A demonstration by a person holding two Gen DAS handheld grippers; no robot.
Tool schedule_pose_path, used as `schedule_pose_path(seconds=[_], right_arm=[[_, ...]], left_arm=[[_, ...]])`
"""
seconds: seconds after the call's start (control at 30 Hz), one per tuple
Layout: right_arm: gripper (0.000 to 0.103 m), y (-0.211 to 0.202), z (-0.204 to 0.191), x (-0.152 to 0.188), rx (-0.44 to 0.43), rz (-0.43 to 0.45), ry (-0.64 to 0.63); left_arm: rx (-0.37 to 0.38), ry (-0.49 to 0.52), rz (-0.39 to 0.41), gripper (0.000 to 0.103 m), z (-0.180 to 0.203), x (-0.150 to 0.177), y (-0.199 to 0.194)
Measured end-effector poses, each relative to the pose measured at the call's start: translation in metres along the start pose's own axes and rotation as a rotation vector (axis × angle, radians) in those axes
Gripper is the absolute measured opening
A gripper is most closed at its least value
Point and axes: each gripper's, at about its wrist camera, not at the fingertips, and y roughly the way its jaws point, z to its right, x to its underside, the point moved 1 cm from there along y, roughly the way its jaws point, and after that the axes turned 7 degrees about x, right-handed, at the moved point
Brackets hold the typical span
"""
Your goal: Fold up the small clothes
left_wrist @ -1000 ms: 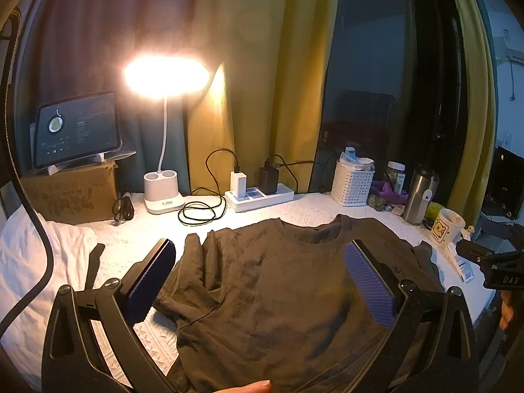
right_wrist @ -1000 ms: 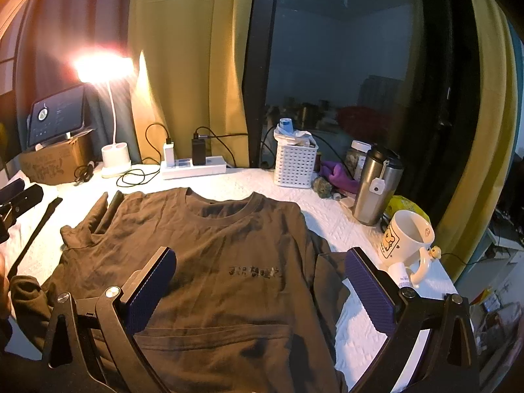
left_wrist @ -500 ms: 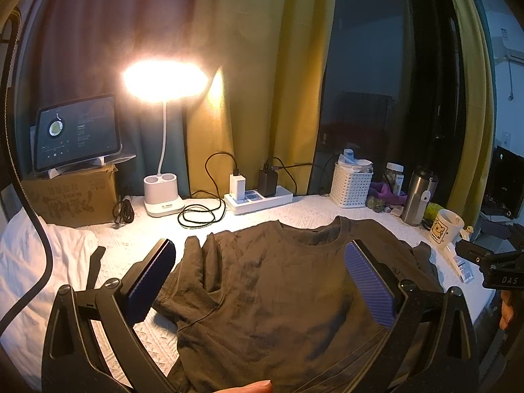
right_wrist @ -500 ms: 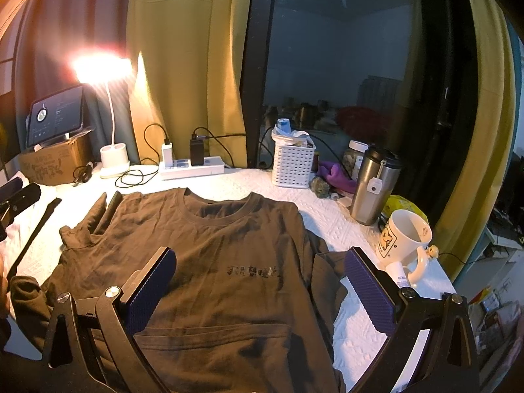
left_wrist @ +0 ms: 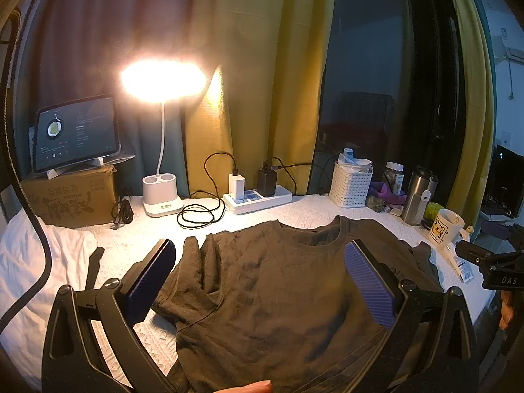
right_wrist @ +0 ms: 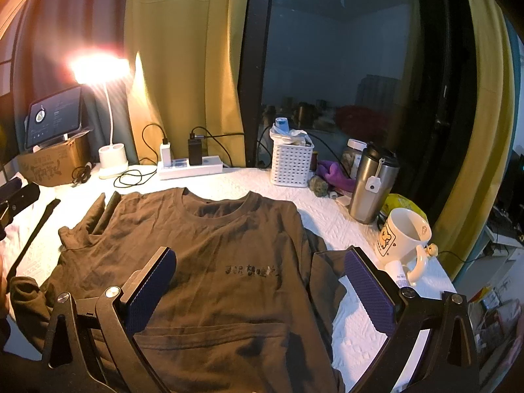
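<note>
T-shirt (right_wrist: pixel 203 262) lies flat mid-frame: soft, light, limp. Best grabbed at sleeve or hem edges. Left gripper (left_wrist: pixel 258 281) and right gripper (right_wrist: pixel 258 281) both spread wide, empty.

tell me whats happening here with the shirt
A person holds a two-finger tool in each hand over a dark brown short-sleeved t-shirt spread front-up on the white quilted table cover. The left tool and right tool are both open, gripping nothing. No fold is made; the sleeves lie bunched.
</note>
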Motion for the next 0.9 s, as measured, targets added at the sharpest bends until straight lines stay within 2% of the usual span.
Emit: schedule_pose_path(seconds=[0.3,0.53,0.57,0.9], right_arm=[[0.103,0.01,0.019,0.003,0.024,0.007,0.001],[0.103,0.042,0.057,0.011,0.044,-0.041,0.068],[0.103,0.045,0.063,0.011,0.053,-0.023,0.065],[0.103,0.116,0.099,0.025,0.056,-0.16,0.108]], left_arm=[[-0.005,0.011,-0.041,0.102,0.008,-0.003,0.019],[-0.041,0.005,-0.11,0.102,0.016,0.0,0.044],[-0.047,0.004,-0.122,0.102,0.017,0.002,0.048],[-0.104,-0.022,-0.244,0.102,0.022,0.013,0.095]])
